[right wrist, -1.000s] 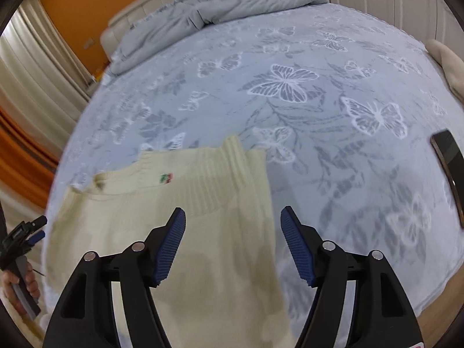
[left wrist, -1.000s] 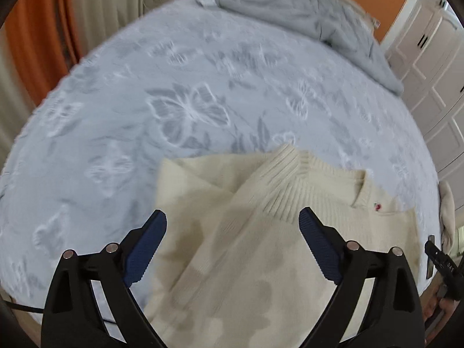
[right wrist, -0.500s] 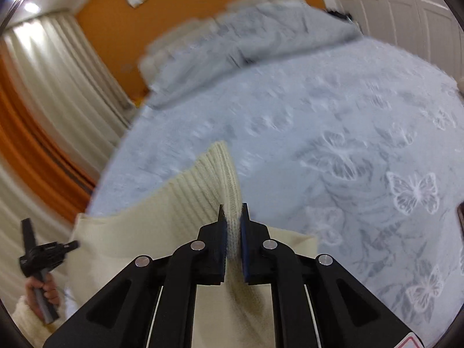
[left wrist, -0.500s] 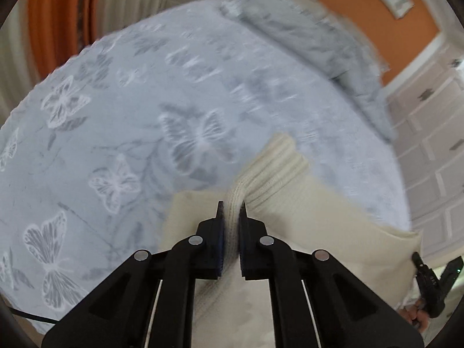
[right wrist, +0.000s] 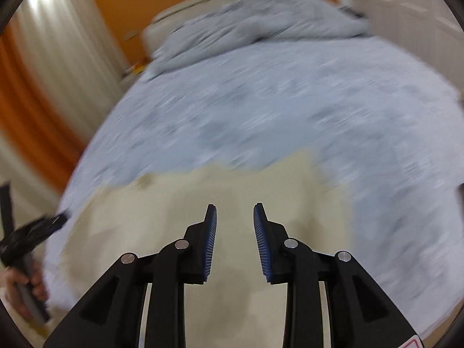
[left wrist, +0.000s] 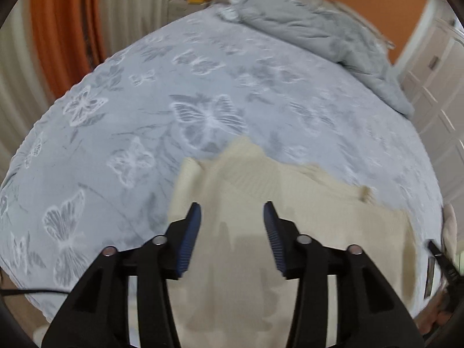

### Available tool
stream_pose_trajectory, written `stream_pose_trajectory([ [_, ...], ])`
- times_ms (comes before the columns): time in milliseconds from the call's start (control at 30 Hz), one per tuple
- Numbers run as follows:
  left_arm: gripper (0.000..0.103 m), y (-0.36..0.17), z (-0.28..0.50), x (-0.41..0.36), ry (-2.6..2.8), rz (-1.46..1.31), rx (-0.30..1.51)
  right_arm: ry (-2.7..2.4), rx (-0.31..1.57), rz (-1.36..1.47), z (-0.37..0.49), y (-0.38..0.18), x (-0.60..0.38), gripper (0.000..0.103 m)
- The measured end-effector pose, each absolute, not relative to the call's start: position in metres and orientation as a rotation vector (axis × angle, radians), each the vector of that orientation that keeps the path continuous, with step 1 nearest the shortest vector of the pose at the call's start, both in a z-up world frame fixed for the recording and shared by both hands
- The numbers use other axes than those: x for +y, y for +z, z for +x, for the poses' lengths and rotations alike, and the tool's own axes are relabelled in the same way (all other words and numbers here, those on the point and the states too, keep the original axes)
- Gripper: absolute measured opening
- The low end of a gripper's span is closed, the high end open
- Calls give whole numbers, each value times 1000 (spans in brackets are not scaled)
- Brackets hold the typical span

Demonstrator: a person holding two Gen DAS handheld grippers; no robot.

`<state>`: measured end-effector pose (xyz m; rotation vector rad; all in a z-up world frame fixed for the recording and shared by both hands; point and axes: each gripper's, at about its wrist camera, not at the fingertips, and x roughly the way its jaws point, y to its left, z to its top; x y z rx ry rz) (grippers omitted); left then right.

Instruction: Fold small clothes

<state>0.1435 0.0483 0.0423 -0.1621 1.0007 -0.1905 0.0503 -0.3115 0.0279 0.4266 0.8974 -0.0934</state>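
Observation:
A cream knit sweater (left wrist: 290, 226) lies on the grey butterfly bedspread (left wrist: 203, 92), its sleeves folded in over the body. My left gripper (left wrist: 232, 211) is open and empty just above the sweater's left part, with the ribbed cuff (left wrist: 246, 159) ahead of it. In the right wrist view, which is motion-blurred, the sweater (right wrist: 232, 185) lies below my right gripper (right wrist: 235, 211), which is open and empty. The left gripper (right wrist: 32, 232) and the hand holding it show at that view's left edge.
A crumpled grey duvet (left wrist: 319, 34) lies at the far end of the bed. Orange and white curtains (left wrist: 63, 23) hang at the left. White wardrobe doors (left wrist: 440, 81) stand at the right. The bed's near edge is just below the grippers.
Half a second ago both grippers were shut on the sweater's ribbed sleeve ends. Both have opened and let go, and the sleeves lie on the sweater. The right gripper is moving fast.

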Motion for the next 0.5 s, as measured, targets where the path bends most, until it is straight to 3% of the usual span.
stream_pose_trajectory([
  [67,58,34,124,32,-221,-137,1017,-4,955,436,52,10,-277,27],
  [133,58,14,116,19,-234,-112,1065,83,1014,390,58,-8,-237,24],
  [167,58,4,115,18,-225,-104,1091,115,1031,360,62,-16,-225,17],
  [233,58,-16,116,23,-175,-85,1141,85,1056,311,67,-26,-227,16],
  [267,57,-20,116,29,-162,-86,1144,39,1060,308,68,-32,-236,15],
  [367,57,-21,114,45,-204,-100,1130,-157,1047,436,50,-46,-310,0],
  [500,57,-22,110,46,-255,-45,1124,-421,1017,610,-2,-50,-409,0],
])
